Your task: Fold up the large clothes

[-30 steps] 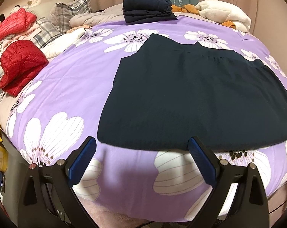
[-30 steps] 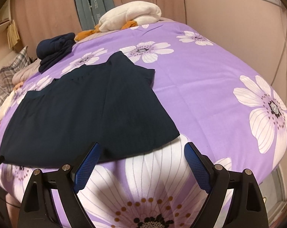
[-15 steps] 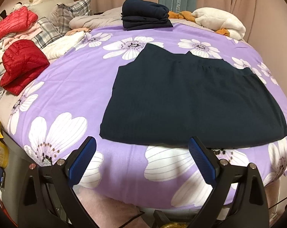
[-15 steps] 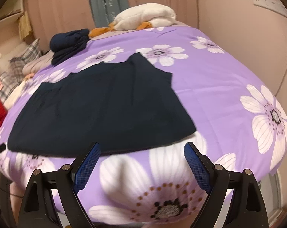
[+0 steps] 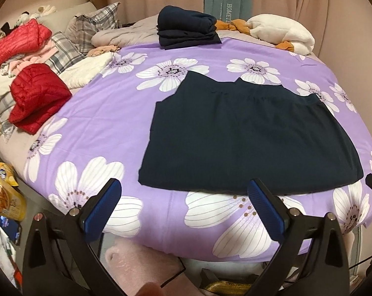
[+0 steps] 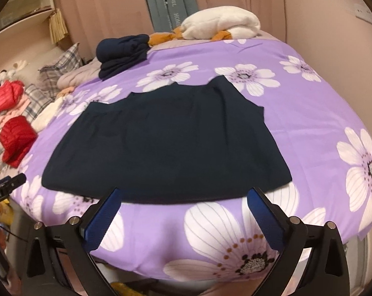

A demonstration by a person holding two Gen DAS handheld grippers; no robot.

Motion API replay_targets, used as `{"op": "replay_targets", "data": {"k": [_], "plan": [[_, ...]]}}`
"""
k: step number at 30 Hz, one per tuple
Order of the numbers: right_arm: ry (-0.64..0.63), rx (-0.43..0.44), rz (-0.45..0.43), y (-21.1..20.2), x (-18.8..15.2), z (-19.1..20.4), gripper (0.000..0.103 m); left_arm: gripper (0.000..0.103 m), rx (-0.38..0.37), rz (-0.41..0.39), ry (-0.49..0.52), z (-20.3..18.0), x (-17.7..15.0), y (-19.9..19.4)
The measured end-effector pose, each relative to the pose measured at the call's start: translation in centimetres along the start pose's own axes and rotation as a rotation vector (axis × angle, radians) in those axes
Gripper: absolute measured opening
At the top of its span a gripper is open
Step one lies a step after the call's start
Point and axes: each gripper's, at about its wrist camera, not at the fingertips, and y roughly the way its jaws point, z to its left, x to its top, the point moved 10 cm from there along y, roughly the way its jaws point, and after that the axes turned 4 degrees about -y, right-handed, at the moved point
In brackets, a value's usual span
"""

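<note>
A dark navy garment (image 5: 247, 138) lies spread flat on the purple flowered bedspread (image 5: 107, 128), its hem toward me. My left gripper (image 5: 183, 197) hovers open above the near edge of the bed, just short of the hem, with nothing between its blue pads. In the right wrist view the same garment (image 6: 166, 145) fills the middle of the bed. My right gripper (image 6: 183, 202) hangs over the hem with its jaws opening wide and holds nothing. The tip of each gripper shows at the edge of the other's view.
A folded navy stack (image 5: 186, 30) sits at the far side of the bed, with a white plush bundle (image 5: 282, 33) to its right. Red padded jackets (image 5: 38, 96) and plaid pillows (image 5: 94, 27) crowd the left. A wall runs close along the right (image 6: 334, 56).
Both grippers have drawn back and up from the garment's hem, so more of the bed and its near edge shows. The right gripper has rolled level and its jaws have spread slightly wider.
</note>
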Motion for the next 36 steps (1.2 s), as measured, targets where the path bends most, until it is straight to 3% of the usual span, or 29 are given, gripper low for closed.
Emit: {"op": "replay_targets", "data": {"k": [8,15,22,36], "plan": [[-0.04,0.007,-0.015,-1.4,2.1,2.0,0.102,0.103,0.052,-0.023,0.071,-1.4,1.5,-2.5],[-0.063,0.014,0.043,-2.3,3.5,3.9,0.102,0.103,-0.012,-0.044,0.072,-3.4,3.3,-4.6],[-0.166,-0.018,-0.023,-4.9,5.9,5.8,0.102,0.103,-0.039,-0.092,0.087,-4.9,5.8,-7.5],[-0.227,0.045,-0.11,-8.2,9.5,8.0,0.102,0.103,-0.035,-0.121,0.087,-5.7,8.6,-10.4]]}}
